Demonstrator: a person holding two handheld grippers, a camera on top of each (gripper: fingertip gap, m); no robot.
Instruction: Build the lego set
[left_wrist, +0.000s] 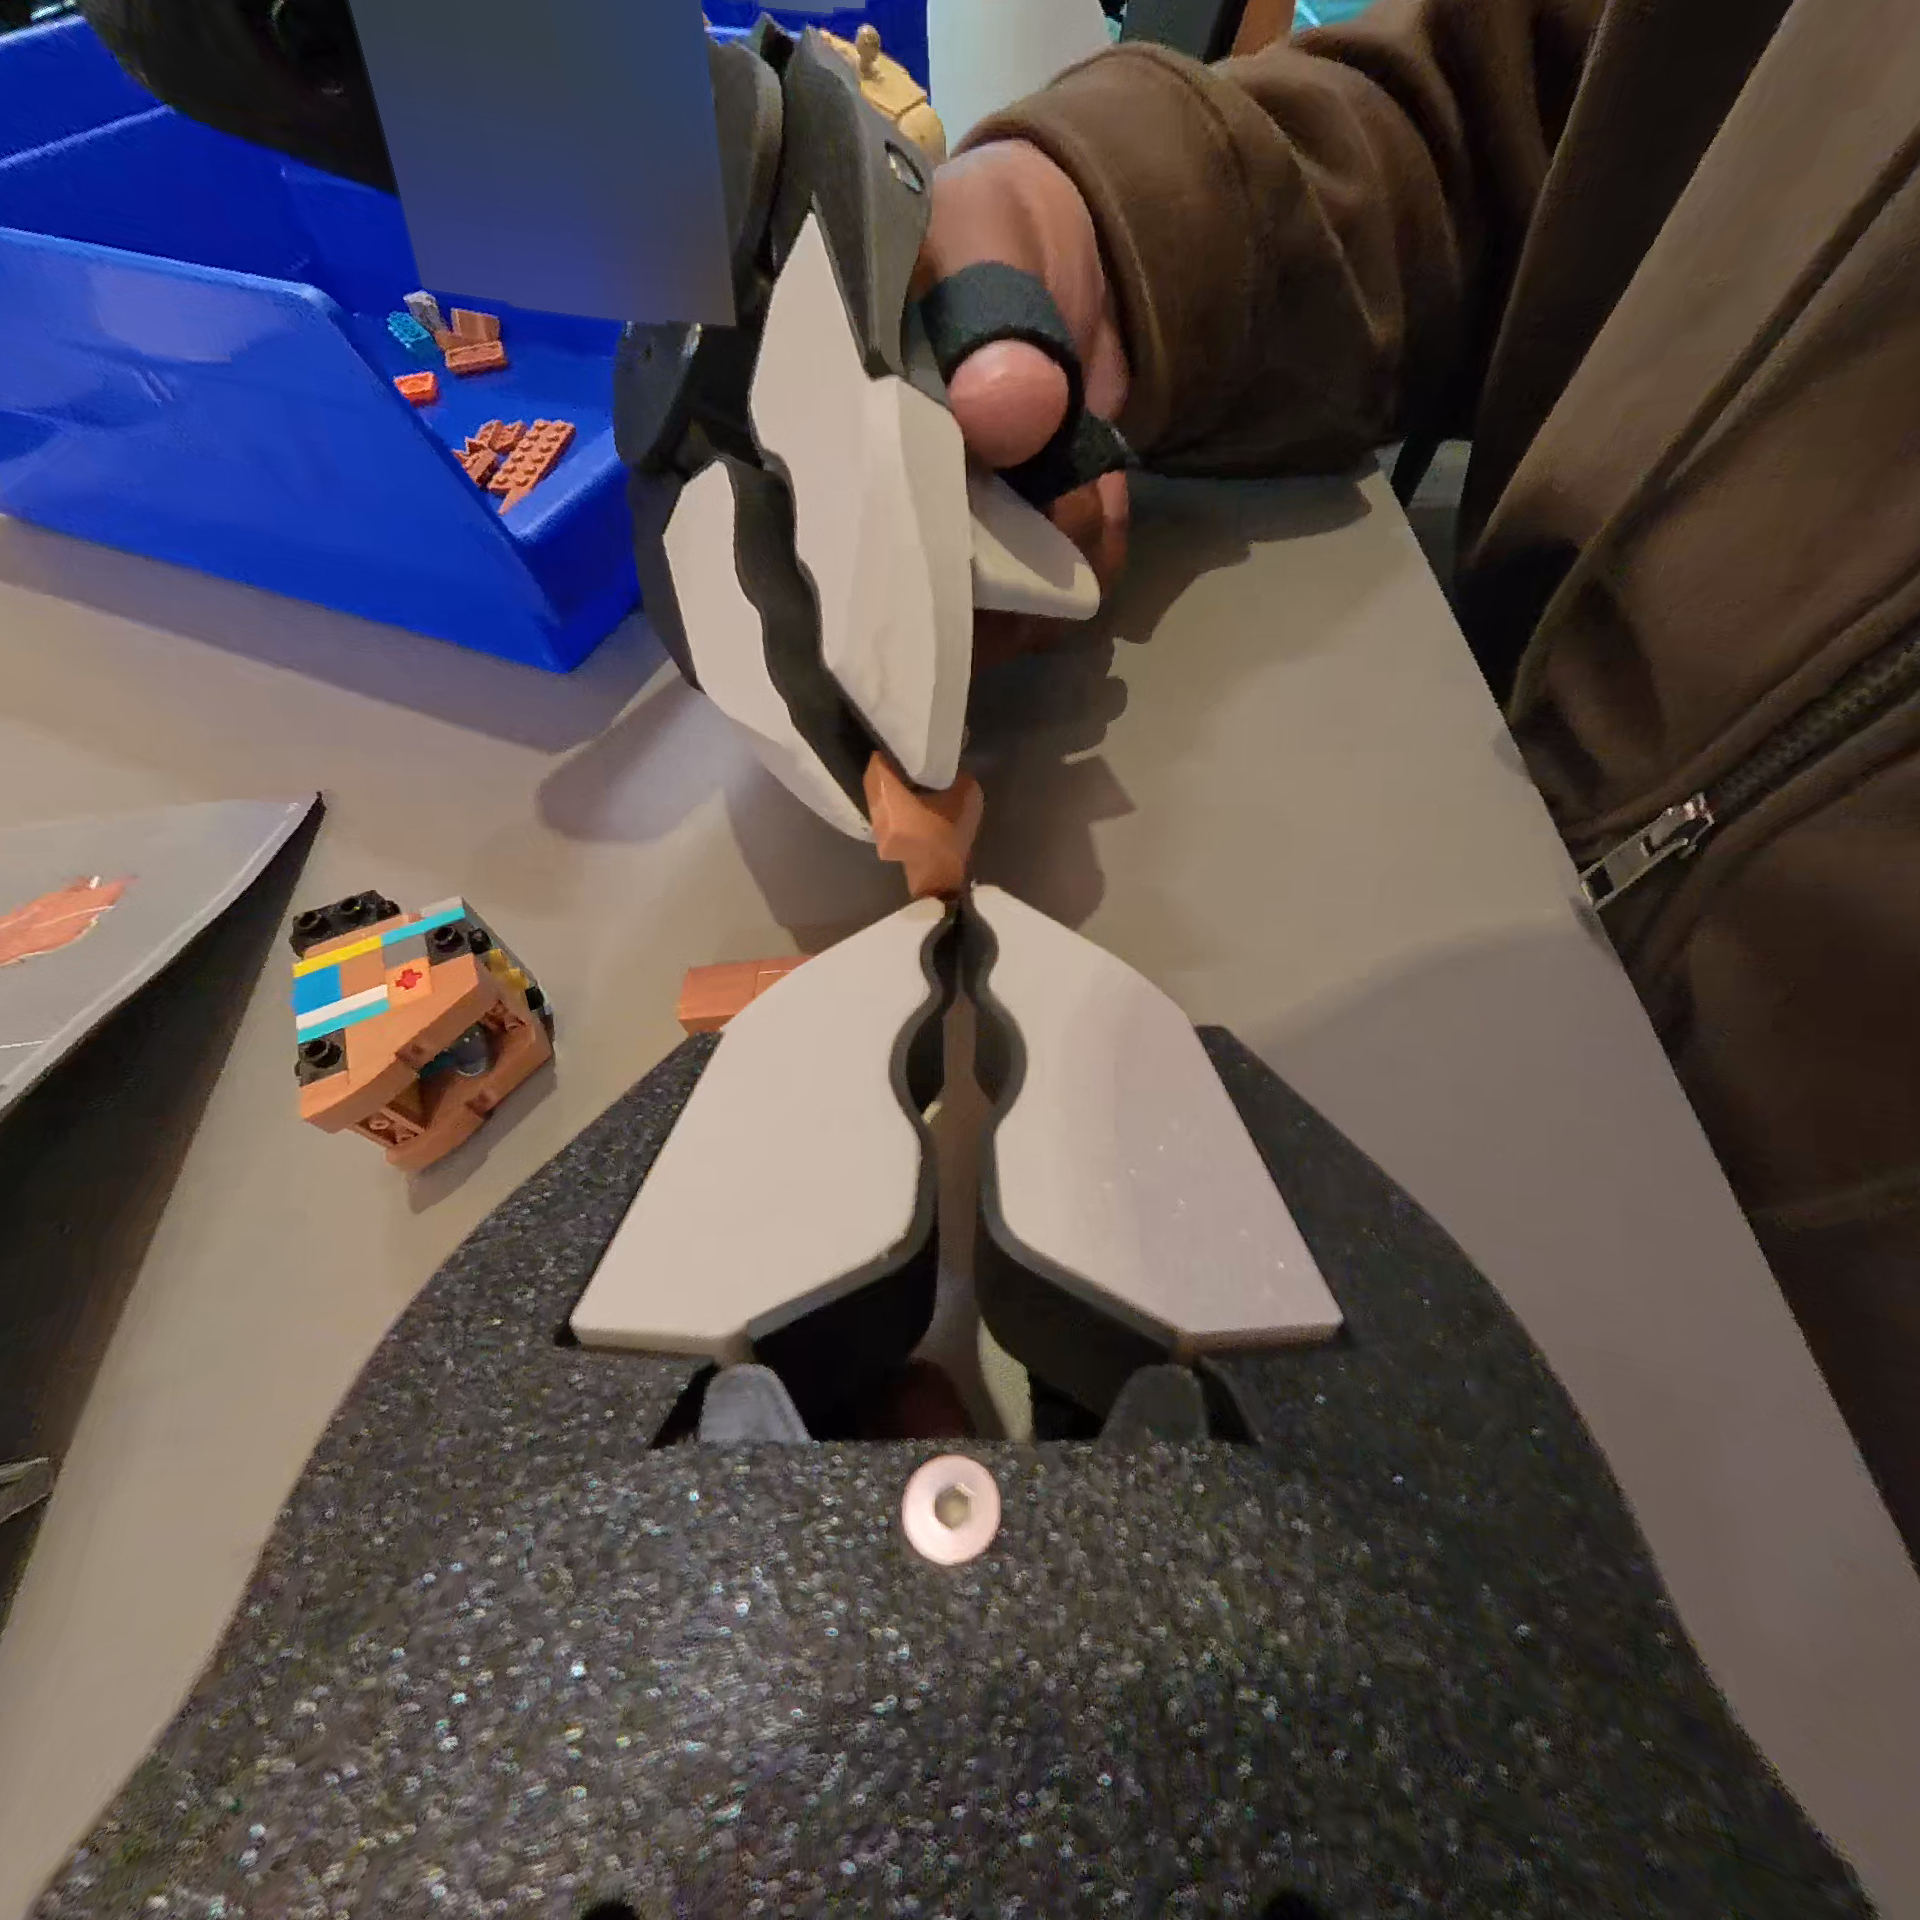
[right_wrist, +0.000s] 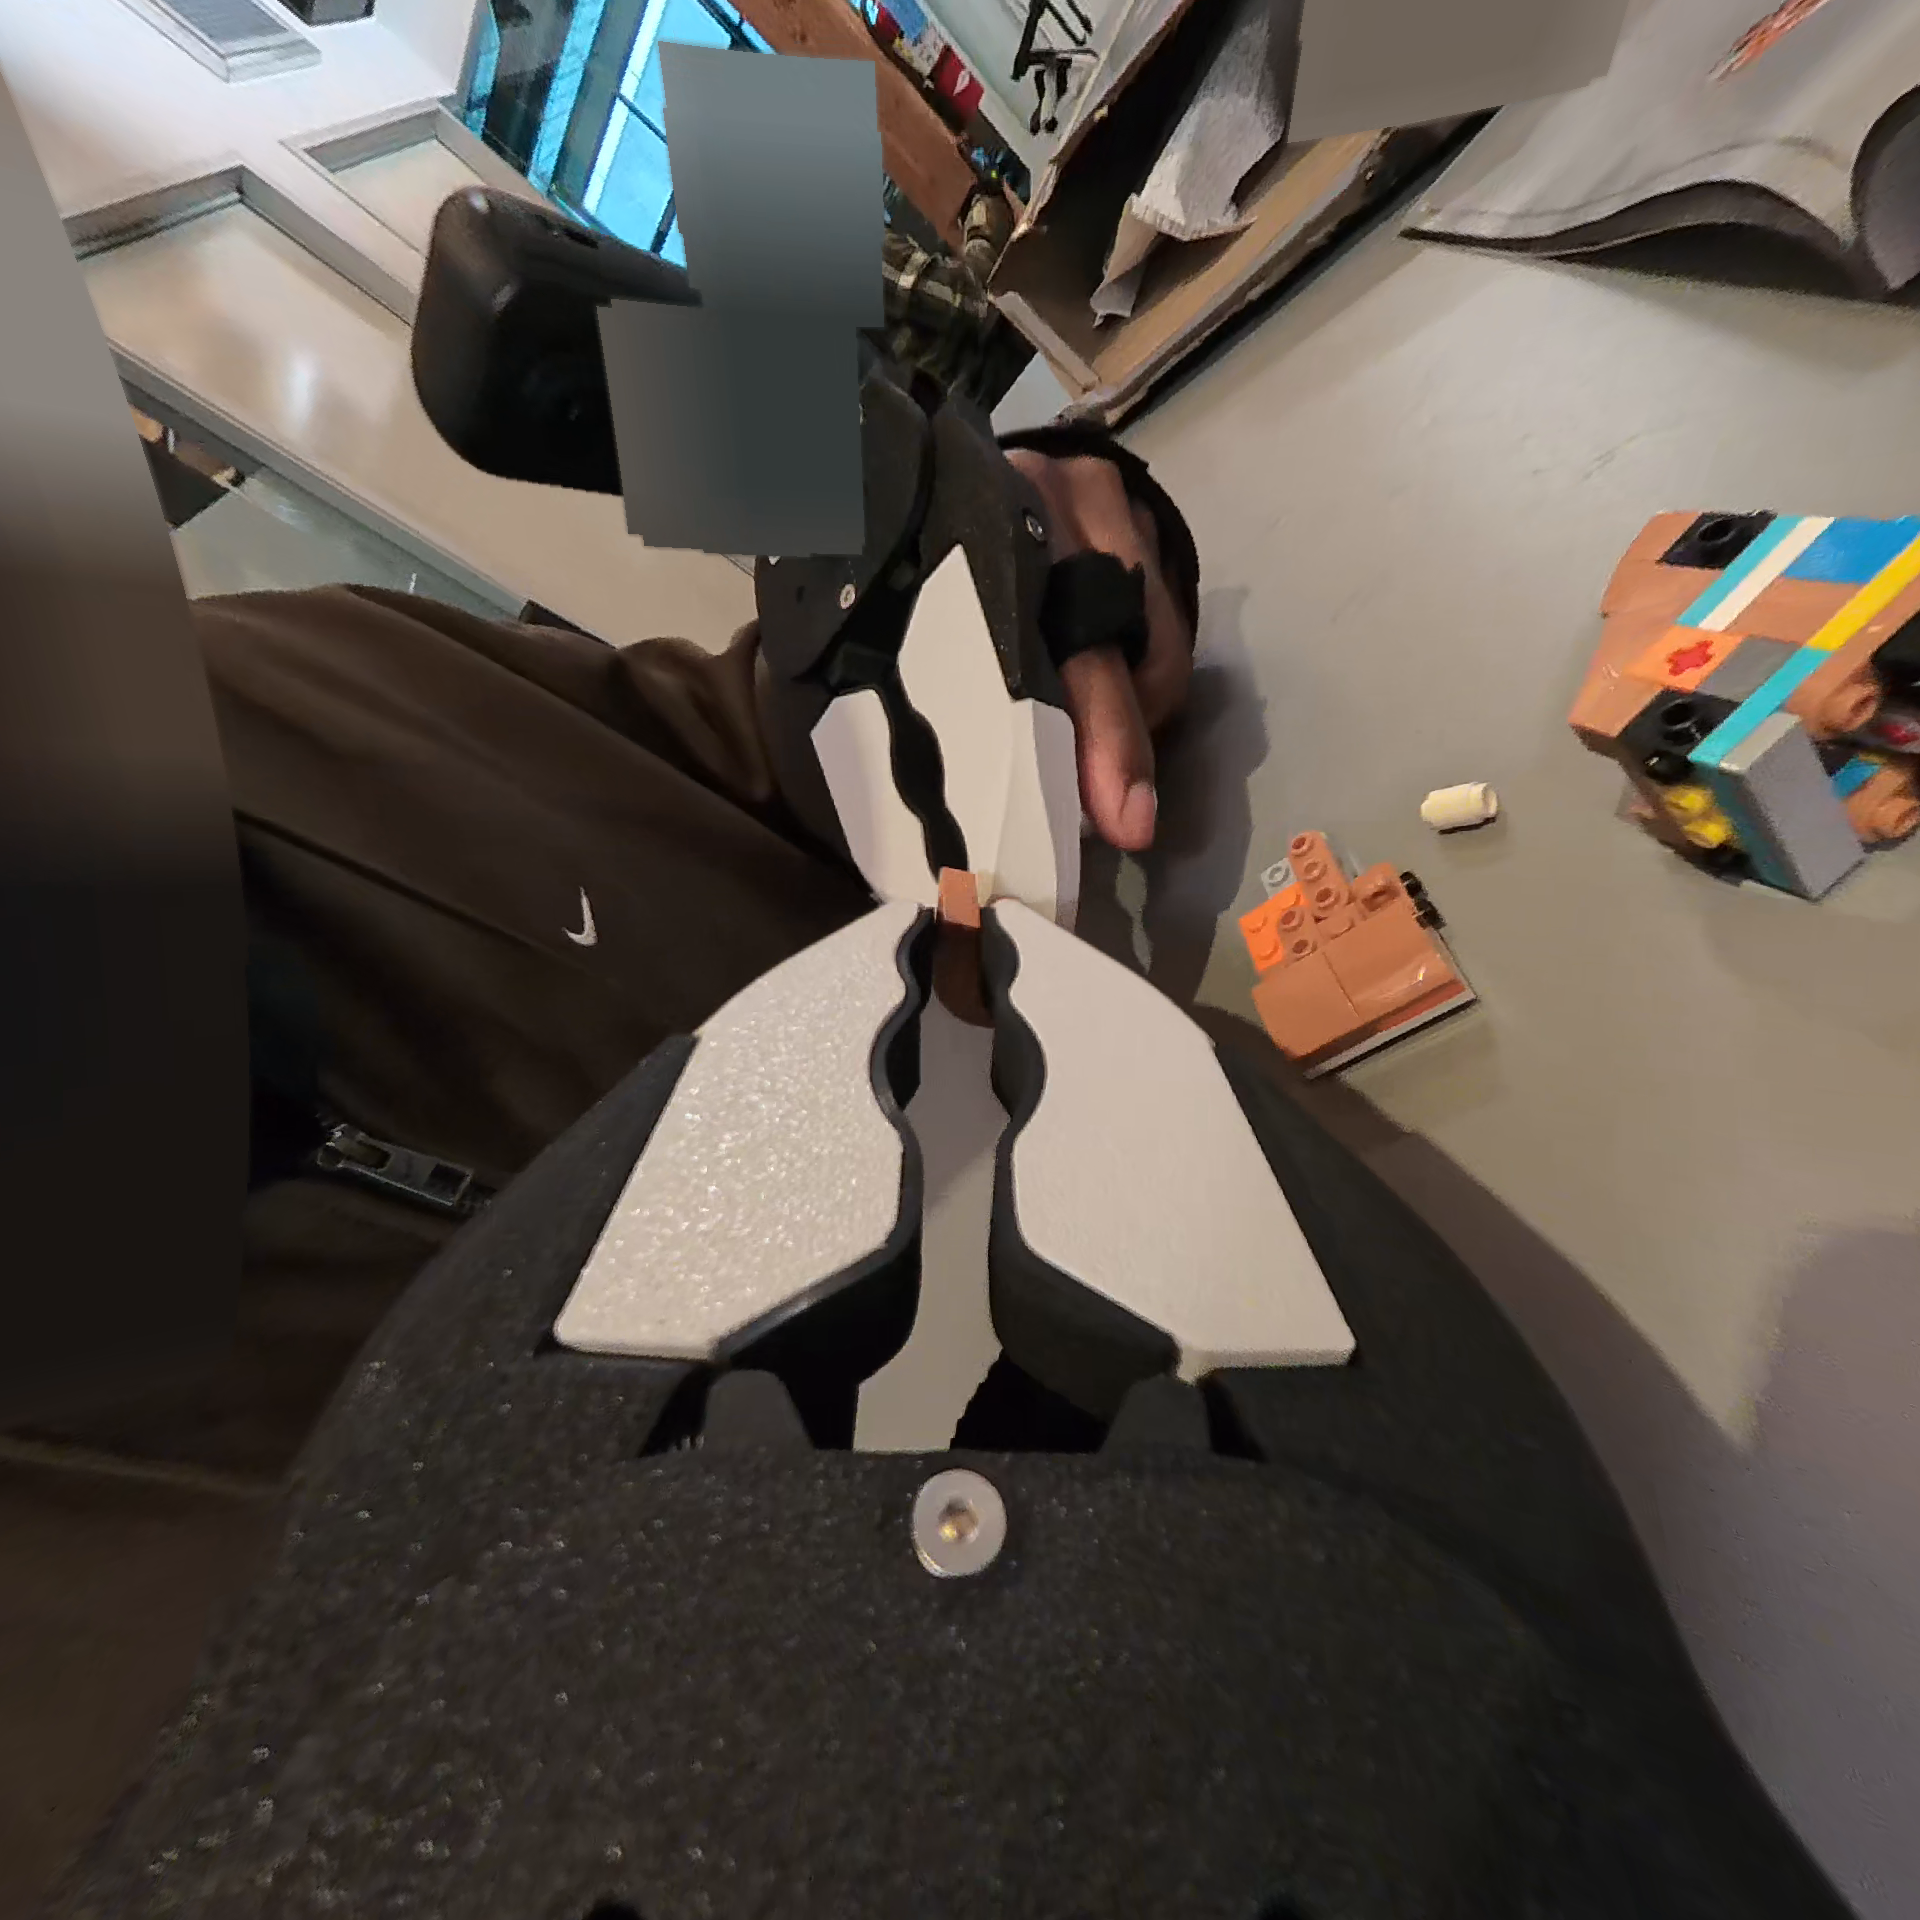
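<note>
Both tongs, left (left_wrist: 956, 909) and right (right_wrist: 961, 914), pinch one small brown piece (left_wrist: 925, 831) mid-frame; light, rigid, slippery, so I grip its flat faces.

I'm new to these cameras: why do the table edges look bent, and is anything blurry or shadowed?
Left wrist view: wide-angle bending curves the table edge; the tongs cast soft shadows, no harsh glare. Right wrist view: the scene is tilted, the floor behind shines, and the brown brick at the tongs looks sharp.

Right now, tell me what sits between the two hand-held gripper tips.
A small brown lego piece bridges the left hand-held gripper and the right hand-held gripper; the left wrist view shows it best.
</note>
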